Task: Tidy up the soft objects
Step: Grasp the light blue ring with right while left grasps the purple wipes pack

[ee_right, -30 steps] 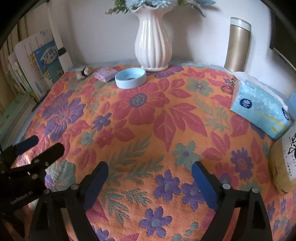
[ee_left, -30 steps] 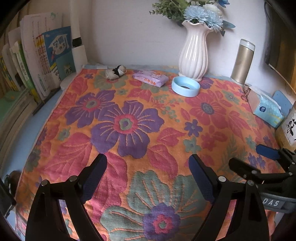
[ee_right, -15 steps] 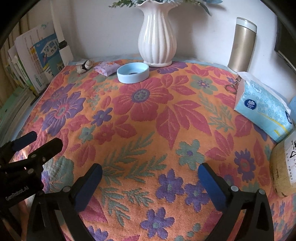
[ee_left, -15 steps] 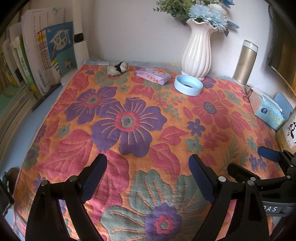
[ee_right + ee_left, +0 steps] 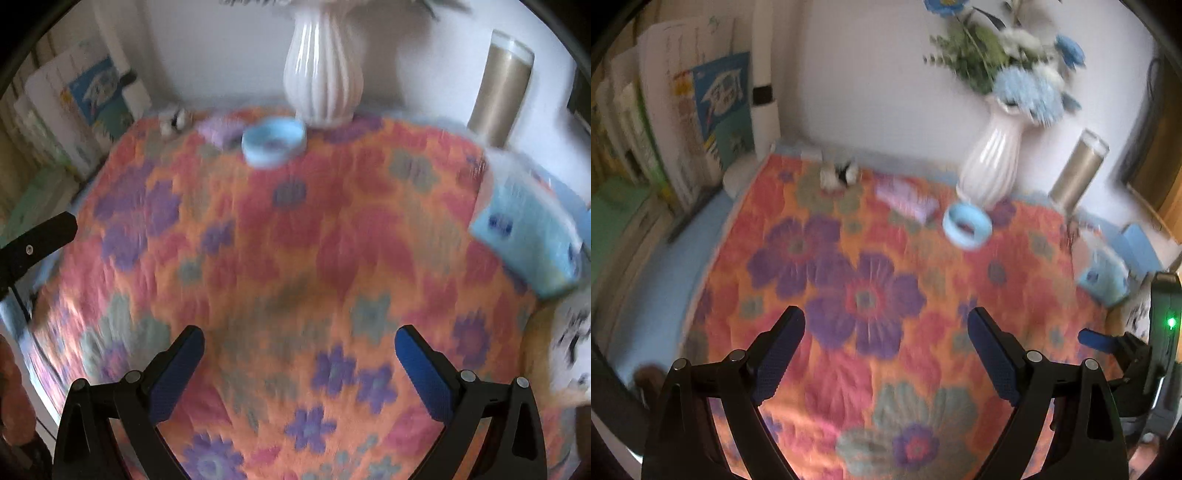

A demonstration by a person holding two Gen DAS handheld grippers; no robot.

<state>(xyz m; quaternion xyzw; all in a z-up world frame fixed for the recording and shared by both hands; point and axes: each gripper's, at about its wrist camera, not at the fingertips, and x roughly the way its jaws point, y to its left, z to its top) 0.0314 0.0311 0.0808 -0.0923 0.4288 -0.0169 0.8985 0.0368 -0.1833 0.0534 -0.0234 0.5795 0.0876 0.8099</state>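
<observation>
A floral cloth (image 5: 864, 295) in orange, red and purple lies spread flat over the table. At its far edge sit a small white-and-black soft toy (image 5: 837, 175), a purple tissue pack (image 5: 908, 199) and a blue tissue pack (image 5: 528, 236) on the right. My left gripper (image 5: 882, 325) hangs open above the near half of the cloth, nothing between its fingers. My right gripper (image 5: 299, 336) is open too, over the near right part of the cloth (image 5: 332, 240), and holds nothing. Both views are blurred by motion.
A white vase (image 5: 993, 162) with blue flowers, a round blue dish (image 5: 967, 227) and a gold flask (image 5: 1078, 170) stand along the back wall. Books (image 5: 683, 122) lean at the left. A yellowish bag (image 5: 546, 354) lies at the right edge.
Both grippers have lifted away from the cloth, so more of the wall and the flowers shows. The right jaws stand a little wider than a second ago. Nothing on the cloth has moved.
</observation>
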